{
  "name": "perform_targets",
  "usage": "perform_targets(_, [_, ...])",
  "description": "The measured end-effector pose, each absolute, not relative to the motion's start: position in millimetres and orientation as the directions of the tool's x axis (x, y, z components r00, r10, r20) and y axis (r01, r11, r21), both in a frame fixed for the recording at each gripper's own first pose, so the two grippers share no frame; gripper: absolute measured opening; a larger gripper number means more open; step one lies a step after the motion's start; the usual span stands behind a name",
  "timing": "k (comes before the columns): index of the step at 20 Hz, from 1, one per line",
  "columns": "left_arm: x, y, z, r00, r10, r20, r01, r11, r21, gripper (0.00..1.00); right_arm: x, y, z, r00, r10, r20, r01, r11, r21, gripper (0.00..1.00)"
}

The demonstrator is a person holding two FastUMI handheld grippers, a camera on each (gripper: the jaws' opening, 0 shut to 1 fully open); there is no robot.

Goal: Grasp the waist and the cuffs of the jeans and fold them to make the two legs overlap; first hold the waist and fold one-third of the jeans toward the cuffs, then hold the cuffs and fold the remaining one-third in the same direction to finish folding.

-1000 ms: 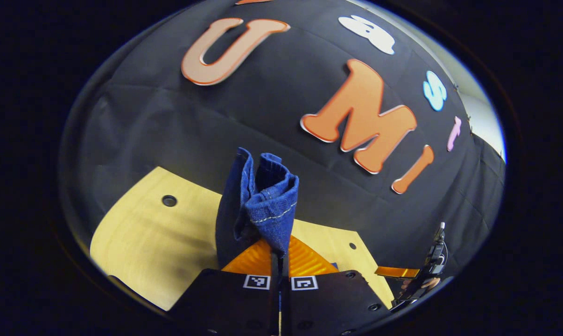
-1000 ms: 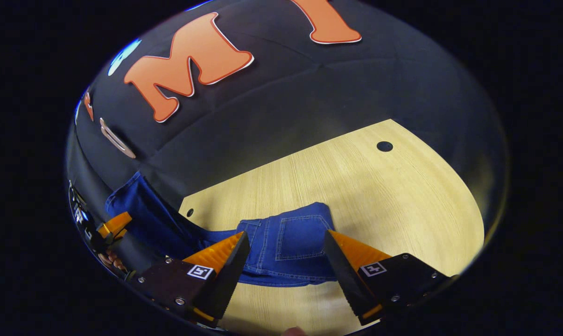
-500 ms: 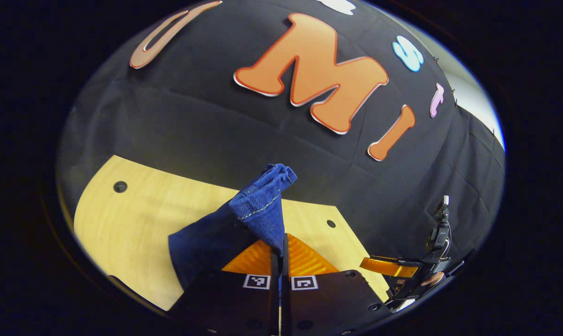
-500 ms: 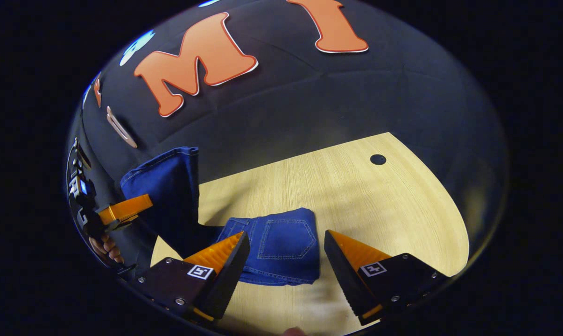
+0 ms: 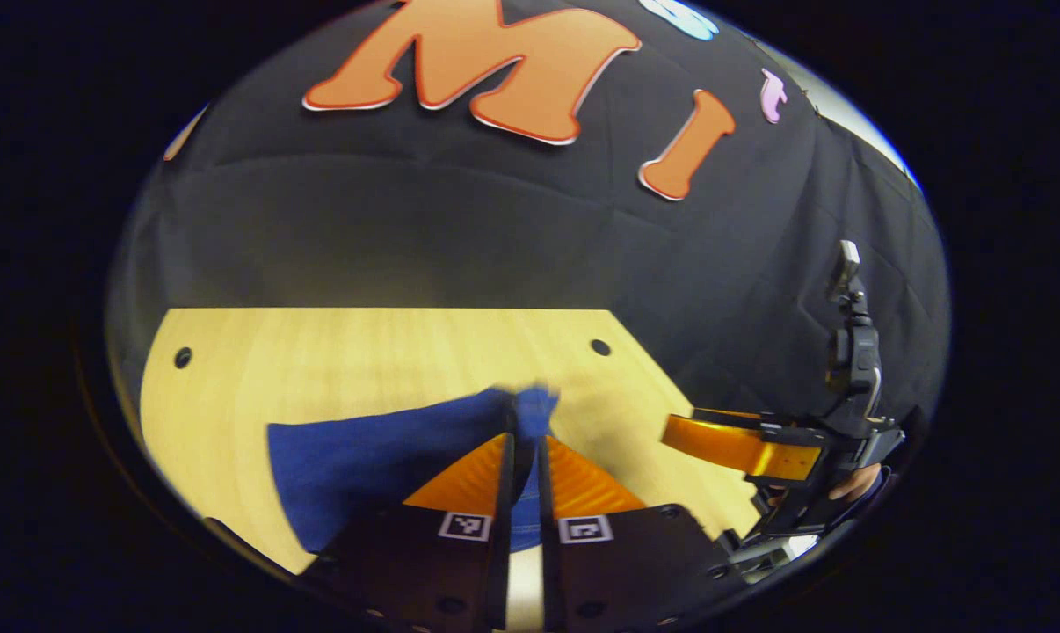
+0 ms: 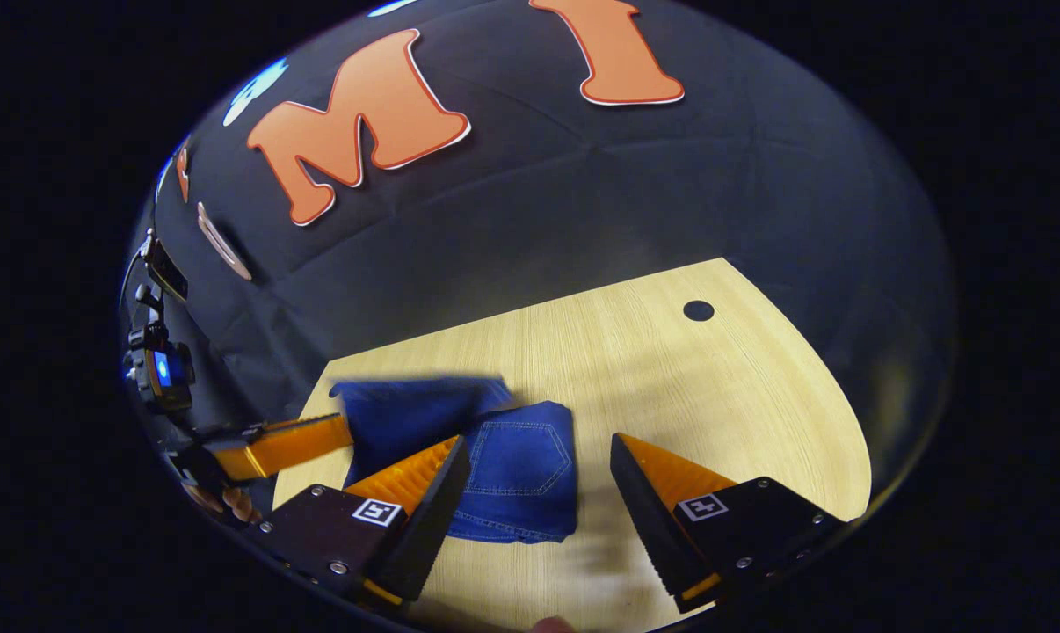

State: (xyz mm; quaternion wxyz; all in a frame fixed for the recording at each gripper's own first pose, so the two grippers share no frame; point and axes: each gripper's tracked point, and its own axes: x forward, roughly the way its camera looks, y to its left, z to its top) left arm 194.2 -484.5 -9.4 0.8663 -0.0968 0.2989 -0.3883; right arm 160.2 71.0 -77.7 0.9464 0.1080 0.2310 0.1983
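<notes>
Folded jeans [image 6: 517, 466] lie on the table [image 6: 671, 387], toward its near left part. Left gripper [image 5: 524, 422] meets their left flap; right gripper [image 6: 539, 457] stands on their near side, fingers either side.

In the left gripper view, the left gripper [image 5: 523, 444] has two black base blocks at the bottom of the frame. Each block carries a small square black-and-white marker and some round screws. The inner faces of the fingers are ribbed. At the right edge of this frame, the right gripper [image 5: 741, 444] has a black body with a tall black mount on top. In the right gripper view, its two wedge-shaped fingers [image 6: 662, 492] also rise from black blocks with markers and screws.
</notes>
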Motion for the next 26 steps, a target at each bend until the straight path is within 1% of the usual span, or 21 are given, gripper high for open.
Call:
perform_targets(1, [191.0,-485.5,-8.3,0.519,-0.728,-0.449,0.624,0.681,-0.383,0.36,160.6,68.8,-76.8,0.815,0.428,-0.391,-0.329,0.897,0.295,0.98])
perform_targets(2, [191.6,-486.2,-12.8,0.526,-0.717,-0.458,0.628,0.691,-0.360,0.46,160.4,67.1,-74.7,0.820,0.425,-0.384,-0.329,0.898,0.291,0.99])
perform_targets(3, [193.7,-481.9,-12.4,0.532,-0.715,-0.454,0.631,0.692,-0.350,0.59,160.8,65.5,-71.8,0.825,0.426,-0.371,-0.334,0.898,0.287,0.98])
perform_targets(6, [206.5,-464.4,2.6,0.595,-0.695,-0.403,0.612,0.717,-0.333,0.60,162.3,60.0,-58.6,0.854,0.407,-0.325,-0.334,0.907,0.258,0.98])
perform_targets(7, [210.2,-453.3,8.5,0.631,-0.676,-0.381,0.604,0.736,-0.307,0.67,162.4,58.0,-51.8,0.868,0.395,-0.301,-0.335,0.913,0.232,0.98])
perform_targets(8, [215.7,-440.4,17.1,0.669,-0.649,-0.362,0.592,0.760,-0.270,0.72,161.9,57.2,-42.1,0.884,0.384,-0.267,-0.339,0.919,0.201,0.98])
perform_targets(9, [224.3,-431.6,22.7,0.706,-0.624,-0.336,0.577,0.781,-0.239,0.86,160.7,57.0,-31.3,0.898,0.376,-0.230,-0.344,0.924,0.167,0.98])
perform_targets(10, [230.4,-422.1,29.6,0.740,-0.597,-0.308,0.557,0.802,-0.216,0.92,156.9,58.5,-21.7,0.906,0.378,-0.190,-0.355,0.924,0.141,0.98])
perform_targets(14, [243.6,-392.2,68.0,0.858,-0.474,-0.197,0.458,0.881,-0.123,0.92,126.9,89.4,13.7,0.892,0.446,-0.075,-0.442,0.895,0.064,0.98])
perform_targets(16, [240.8,-375.7,95.5,0.892,-0.431,-0.134,0.421,0.902,-0.099,0.92,116.6,106.8,33.6,0.889,0.457,-0.005,-0.457,0.889,0.010,0.98])
perform_targets(19, [228.6,-353.0,116.6,0.921,-0.385,-0.052,0.380,0.921,-0.089,0.92,97.8,119.2,70.3,0.879,0.458,0.134,-0.457,0.889,-0.036,0.98])
perform_targets(21, [216.6,-338.9,131.1,0.936,-0.352,0.014,0.352,0.931,-0.097,0.92,88.7,114.7,92.0,0.875,0.429,0.224,-0.416,0.903,-0.104,0.97])
perform_targets(23, [206.6,-325.4,139.9,0.949,-0.313,0.045,0.316,0.944,-0.099,0.92,80.0,104.7,109.8,0.870,0.390,0.302,-0.351,0.920,-0.176,0.98])
perform_targets(25, [199.6,-315.3,139.3,0.954,-0.294,0.050,0.298,0.949,-0.101,0.92,70.5,100.1,117.9,0.871,0.364,0.329,-0.307,0.928,-0.212,0.98])
perform_targets(26, [195.5,-308.1,139.0,0.956,-0.289,0.054,0.293,0.950,-0.109,0.87,62.9,97.0,121.9,0.874,0.349,0.339,-0.286,0.932,-0.222,0.98])
